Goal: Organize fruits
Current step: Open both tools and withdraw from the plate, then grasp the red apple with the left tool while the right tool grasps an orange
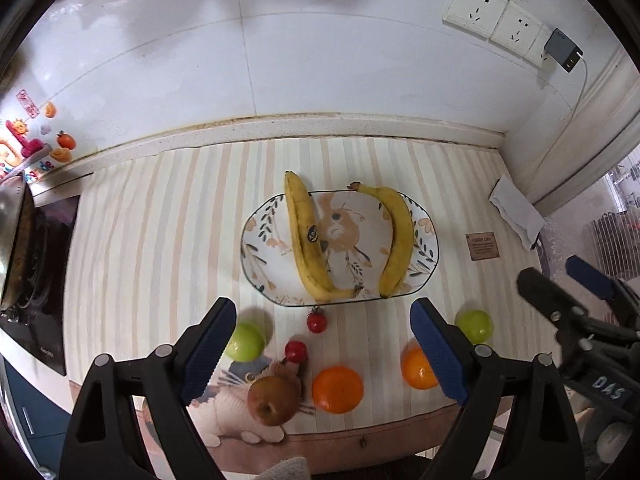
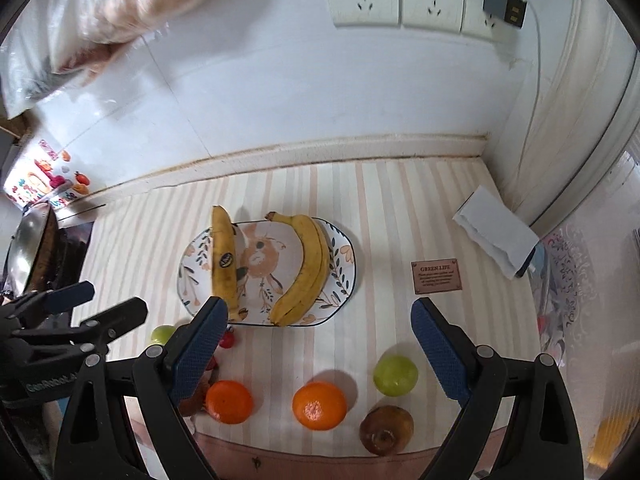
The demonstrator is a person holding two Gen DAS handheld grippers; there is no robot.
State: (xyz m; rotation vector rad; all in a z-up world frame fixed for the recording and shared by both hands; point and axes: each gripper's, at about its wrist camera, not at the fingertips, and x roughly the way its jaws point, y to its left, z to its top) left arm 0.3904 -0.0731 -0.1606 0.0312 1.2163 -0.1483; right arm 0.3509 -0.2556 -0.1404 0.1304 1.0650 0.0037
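Both tongs spread wide and empty: left gripper (image 1: 323,350) and right gripper (image 2: 320,350) above the striped mat (image 1: 160,220), pinching nothing.

Two bananas (image 1: 306,236) (image 2: 306,268) already on the patterned plate (image 1: 256,256), one along each side. Everything else off the plate, in front of it: two red cherry tomatoes (image 1: 317,321) just beside its near rim, green apples (image 1: 245,342) (image 2: 395,375) out to either side, two oranges (image 1: 338,389) (image 2: 319,405) nearer the mat's front edge, and brown pears (image 1: 273,399) (image 2: 386,430) nearest that edge.

Likely step in hand: choosing the next fruit to carry to the plate. Best done by dropping straight over one round fruit, pads either side of its widest part, closing gently so it cannot roll away or bruise. Free space left only in the plate's middle, between the bananas; worth setting down there without nudging them.

Readable writing: "GREEN-LIFE" heading a small brown card (image 2: 437,276) to the right of the plate, smaller lines beneath too fine to read; "GenRobot" partly legible on the left gripper's body in the right wrist view. Dark oval sticker (image 1: 312,234) on the left banana, lettering too blurred.
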